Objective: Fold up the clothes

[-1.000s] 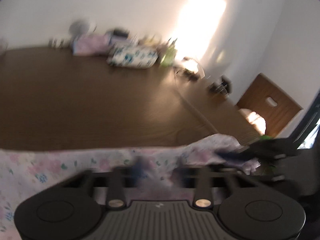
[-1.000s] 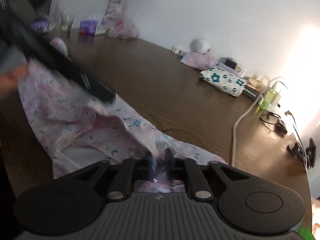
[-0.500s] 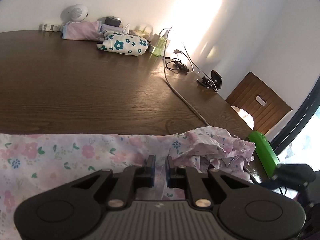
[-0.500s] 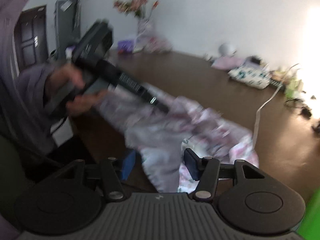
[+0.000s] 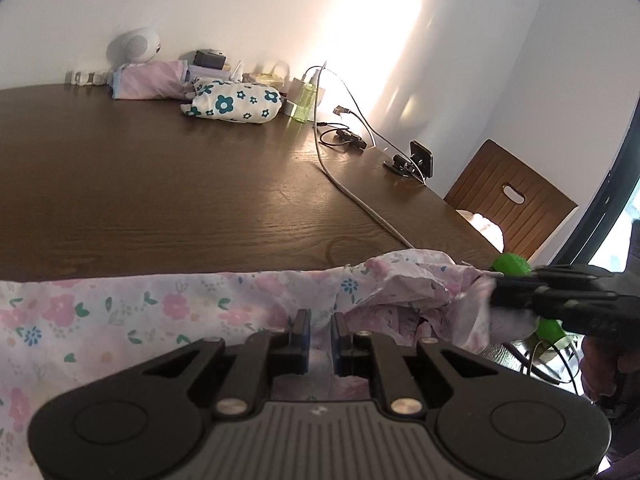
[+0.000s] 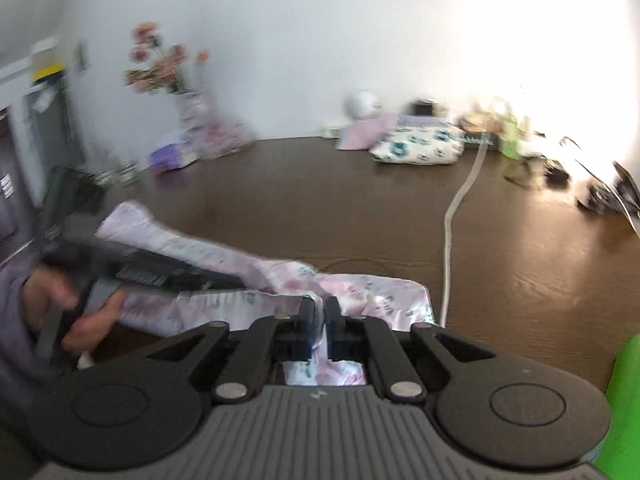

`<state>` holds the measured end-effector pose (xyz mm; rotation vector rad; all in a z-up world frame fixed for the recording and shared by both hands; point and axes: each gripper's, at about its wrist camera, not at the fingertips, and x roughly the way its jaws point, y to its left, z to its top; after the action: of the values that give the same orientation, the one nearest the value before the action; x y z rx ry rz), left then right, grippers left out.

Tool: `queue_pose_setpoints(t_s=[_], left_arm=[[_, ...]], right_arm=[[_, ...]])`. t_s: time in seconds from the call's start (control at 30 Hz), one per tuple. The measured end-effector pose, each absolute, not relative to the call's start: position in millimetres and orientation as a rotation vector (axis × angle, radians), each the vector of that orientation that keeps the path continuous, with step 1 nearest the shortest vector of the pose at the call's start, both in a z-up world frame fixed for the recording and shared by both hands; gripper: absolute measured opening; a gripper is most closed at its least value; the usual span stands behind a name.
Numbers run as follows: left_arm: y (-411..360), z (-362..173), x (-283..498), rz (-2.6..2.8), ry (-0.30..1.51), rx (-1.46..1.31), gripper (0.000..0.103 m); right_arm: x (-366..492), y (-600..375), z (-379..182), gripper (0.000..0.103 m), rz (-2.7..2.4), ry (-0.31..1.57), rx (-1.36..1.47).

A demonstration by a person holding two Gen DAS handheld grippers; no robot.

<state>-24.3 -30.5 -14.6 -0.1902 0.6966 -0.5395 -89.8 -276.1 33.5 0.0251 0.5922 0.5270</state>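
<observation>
Floral garment (image 5: 168,304) lies along the near edge of our brown table (image 5: 180,184), bunched at its right end. Our left gripper (image 5: 320,322) pinches a fold of the cloth; our right gripper (image 6: 319,312) is closing, fabric caught between its jaws. A white cable (image 5: 360,204) trails across the tabletop beyond the cloth.
</observation>
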Motion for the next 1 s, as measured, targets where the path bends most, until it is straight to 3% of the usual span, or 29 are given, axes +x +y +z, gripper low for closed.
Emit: queue_pose_setpoints(t_s=[0.03, 0.1, 0.17, 0.3, 0.37, 0.47, 0.57, 0.63, 0.7, 0.73, 0.8, 1.0], left_arm=[[-32, -14, -25, -0.539, 0.691, -0.182, 0.011], [-32, -13, -29, -0.56, 0.681, -0.175, 0.022], [-31, -10, -35, -0.576, 0.669, -0.164, 0.047], [-26, 3, -54, -0.682, 0.621, -0.163, 0.049], [-28, 8, -62, -0.752, 0.6, -0.14, 0.05], [-43, 12, -70, -0.84, 0.571, -0.088, 0.059], [-70, 15, -72, -0.846, 0.554, 0.08, 0.06], [-86, 16, -71, -0.819, 0.53, 0.2, 0.06], [-97, 20, -69, -0.775, 0.487, 0.299, 0.06], [-101, 22, -69, -0.771, 0.466, 0.328, 0.06], [-106, 25, -68, -0.781, 0.431, 0.373, 0.06], [-114, 12, -69, -0.914, 0.401, 0.439, 0.059]], right_arm=[[-87, -268, 29, 0.011, 0.516, 0.624, -0.018], [-90, -251, 22, 0.031, 0.472, 0.62, -0.138], [-101, -245, 23, 0.041, 0.463, 0.573, -0.202], [-131, -246, 35, 0.07, 0.458, 0.431, -0.287], [-136, -248, 36, 0.074, 0.441, 0.407, -0.313], [-128, -251, 28, 0.074, 0.43, 0.45, -0.299], [-116, -254, 17, 0.073, 0.468, 0.509, -0.271], [-107, -258, 10, 0.059, 0.48, 0.552, -0.225], [-102, -264, 9, 0.02, 0.496, 0.588, -0.163], [-101, -267, 9, 0.014, 0.514, 0.602, -0.143], [-111, -264, 13, 0.009, 0.575, 0.594, -0.174], [-136, -254, 27, 0.009, 0.732, 0.595, -0.314]])
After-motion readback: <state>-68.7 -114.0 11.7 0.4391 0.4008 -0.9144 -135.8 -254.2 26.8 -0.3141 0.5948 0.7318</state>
